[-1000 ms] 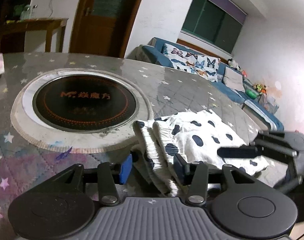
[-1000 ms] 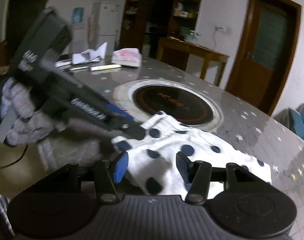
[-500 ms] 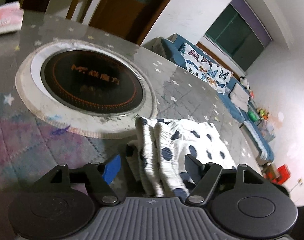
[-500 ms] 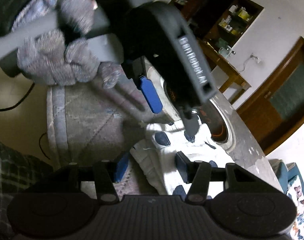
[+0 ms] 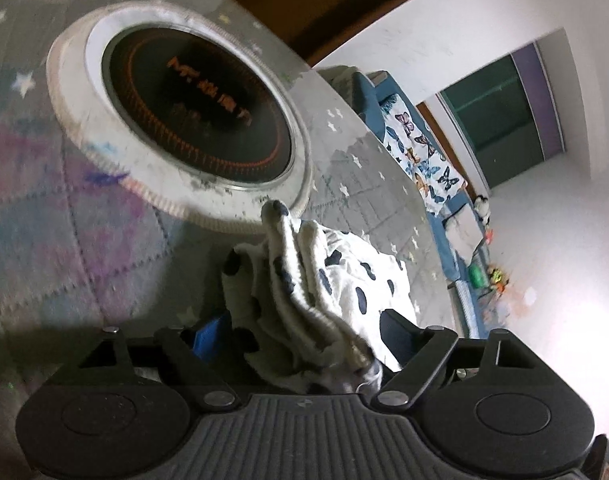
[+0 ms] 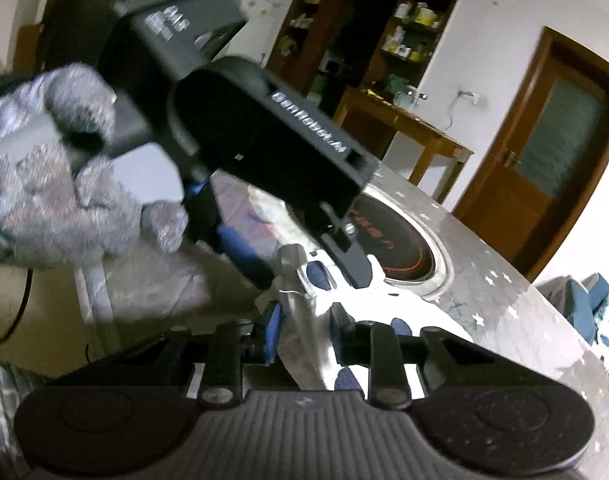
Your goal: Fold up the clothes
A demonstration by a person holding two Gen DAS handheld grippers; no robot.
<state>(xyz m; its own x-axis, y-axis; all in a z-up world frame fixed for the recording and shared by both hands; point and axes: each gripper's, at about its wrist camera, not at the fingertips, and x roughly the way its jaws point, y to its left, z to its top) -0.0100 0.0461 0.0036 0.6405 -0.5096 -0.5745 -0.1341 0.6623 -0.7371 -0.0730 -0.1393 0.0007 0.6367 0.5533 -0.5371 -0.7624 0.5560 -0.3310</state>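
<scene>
A white garment with dark blue dots [image 5: 336, 276] lies bunched on the grey star-patterned table cover [image 5: 64, 240], next to the round induction cooker. My left gripper [image 5: 300, 336] has its jaws wide apart with the ribbed edge of the garment between them. My right gripper [image 6: 304, 330] is shut on a fold of the same garment [image 6: 300, 320]. The left gripper's black body [image 6: 272, 136] fills the upper left of the right wrist view, held by a grey-gloved hand [image 6: 64, 168]; its fingers [image 6: 356, 264] reach down onto the cloth.
A round black induction cooker [image 5: 196, 116] with a white rim is set into the table just beyond the garment. A blue sofa [image 5: 424, 152] stands past the table's far edge. A wooden side table [image 6: 404, 128] and a door [image 6: 544, 152] are behind.
My left gripper has tilted and moved in over the garment's ribbed edge. My right gripper has narrowed onto a fold of cloth. The garment is more bunched up.
</scene>
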